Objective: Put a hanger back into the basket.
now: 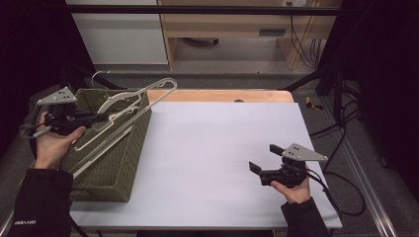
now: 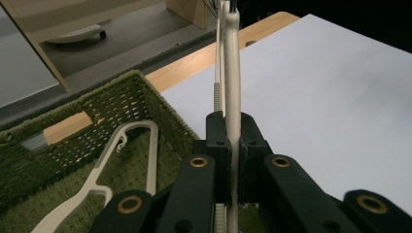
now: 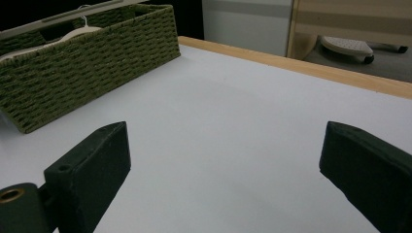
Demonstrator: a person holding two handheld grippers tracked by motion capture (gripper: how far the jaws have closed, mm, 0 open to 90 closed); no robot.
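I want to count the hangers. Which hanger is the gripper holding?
The raised hanger, sticking out over the green basket's rim; the left gripper is clamped on it. The other hanger lies loose inside the basket.

Tongs (image 2: 232, 145) clamped on cream hanger (image 2: 232, 73), seemingly

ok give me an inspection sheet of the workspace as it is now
surface: white table top with a wooden strip along the far edge, bare in the middle
job's things: green woven basket at the left edge; cream hanger clamped in the left tool and sticking up over the basket rim; second hanger lying inside the basket
clutter: nothing seen
grippers: left tool shut on the hanger; right tool open, hovering over the table with nothing between its jaws
cables: black cable trailing from the right tool; more cables on the floor at right
surroundings: wooden furniture and grey floor beyond the table
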